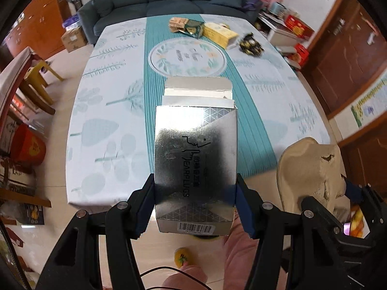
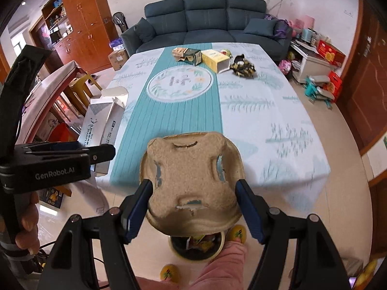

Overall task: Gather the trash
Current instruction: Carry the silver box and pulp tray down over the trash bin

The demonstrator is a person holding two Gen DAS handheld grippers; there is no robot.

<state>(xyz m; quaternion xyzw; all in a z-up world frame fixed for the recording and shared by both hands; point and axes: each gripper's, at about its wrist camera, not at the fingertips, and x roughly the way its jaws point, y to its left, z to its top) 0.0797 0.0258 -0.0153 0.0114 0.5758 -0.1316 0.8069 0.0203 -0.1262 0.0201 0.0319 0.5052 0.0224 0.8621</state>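
Carry step. Left gripper [image 1: 194, 207] clamped on silver earplug box [image 1: 196, 154]; right gripper [image 2: 193, 207] clamped on pulp cup carrier [image 2: 193, 171], above trash bin [image 2: 196, 249]. Next, likely: centre over bin, release.

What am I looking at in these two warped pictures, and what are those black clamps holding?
There is no robot arm here: a person carries a hand-held gripper in each hand, and each has a wide-angle camera looking along its two fingers, which bends the room.

The left wrist view shows the left gripper closed on a silver earplugs box whose top flap is open. The right wrist view shows the right gripper closed on a beige pulp cup carrier; the left gripper appears at that picture's left edge.

Both are held above the near edge of a table with a leaf-print cloth. At its far end lie a yellow box, a small dark carton and a crumpled black-and-gold wrapper. Below the carrier stands a bin with wrappers inside.
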